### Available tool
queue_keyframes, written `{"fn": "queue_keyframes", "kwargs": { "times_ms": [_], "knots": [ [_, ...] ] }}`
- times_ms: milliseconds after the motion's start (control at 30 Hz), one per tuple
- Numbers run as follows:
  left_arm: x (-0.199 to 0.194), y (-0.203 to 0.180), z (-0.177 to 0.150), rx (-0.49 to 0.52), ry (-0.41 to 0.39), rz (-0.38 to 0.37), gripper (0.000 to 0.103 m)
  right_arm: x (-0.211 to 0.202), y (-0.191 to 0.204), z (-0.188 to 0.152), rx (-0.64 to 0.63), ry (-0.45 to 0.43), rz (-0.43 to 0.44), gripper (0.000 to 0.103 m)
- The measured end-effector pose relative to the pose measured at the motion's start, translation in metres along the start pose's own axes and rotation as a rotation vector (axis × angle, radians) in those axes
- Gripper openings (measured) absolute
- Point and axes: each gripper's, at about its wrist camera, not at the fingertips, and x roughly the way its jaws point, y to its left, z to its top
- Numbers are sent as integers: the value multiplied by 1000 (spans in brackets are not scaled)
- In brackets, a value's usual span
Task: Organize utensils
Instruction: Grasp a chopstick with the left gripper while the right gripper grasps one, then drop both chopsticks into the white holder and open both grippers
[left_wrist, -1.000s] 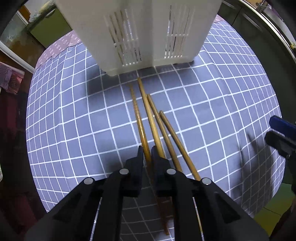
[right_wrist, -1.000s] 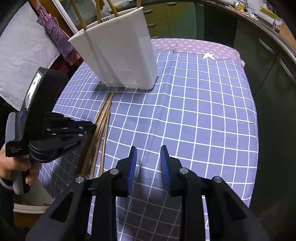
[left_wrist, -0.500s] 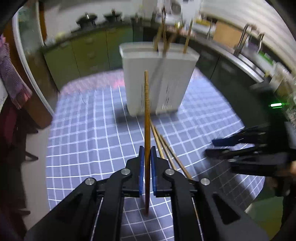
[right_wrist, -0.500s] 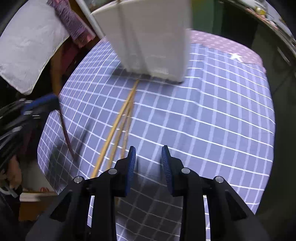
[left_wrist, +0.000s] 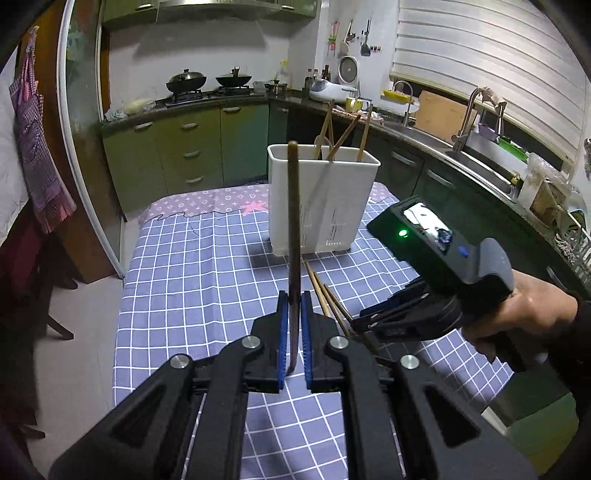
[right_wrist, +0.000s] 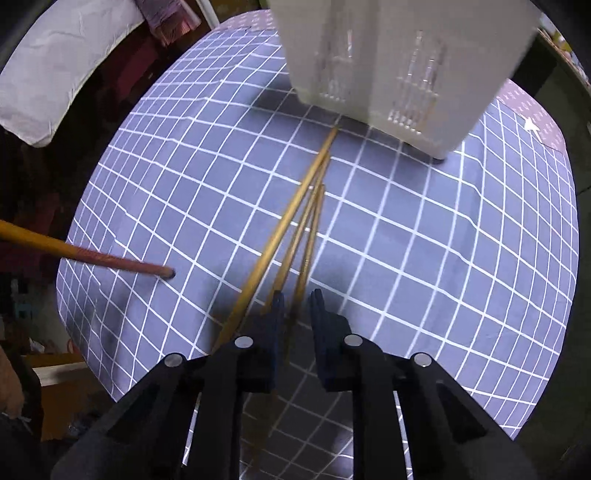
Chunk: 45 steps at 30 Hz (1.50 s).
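The chopstick (left_wrist: 293, 236) stands almost straight up, pinched low down between the blue pads of the left gripper (left_wrist: 294, 332). It is lifted above the checked tablecloth (left_wrist: 192, 280), in front of the white holder (left_wrist: 321, 203), which sits near the far edge of the table. More sticks already poke out of the holder's top. Three more chopsticks (right_wrist: 295, 236) lie flat on the cloth, pointing at the holder's bottom. The right gripper (right_wrist: 297, 314) hovers low over their near ends, its jaws apart, holding nothing. To do this well, I think, lift the stick's lower end above the rim, keep it straight, then let go only inside.
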Motion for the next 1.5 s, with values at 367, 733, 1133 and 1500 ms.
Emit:
{"fn": "queue_keyframes", "kwargs": {
  "times_ms": [367,733,1133,1500],
  "knots": [
    [-8,1,-9,16,-3,-6,7,13,11,9,-8,40,-79,8],
    [-7,-2,-7,27,-7,-12,7,-47,0,-14,14,-141,-3,7],
    [-12,-4,4,41,-24,-31,7,-120,-14,-64,60,-335,54,7],
    [-20,-18,38,82,-60,-45,7,-170,-22,-68,67,-474,62,7]
  ]
}}
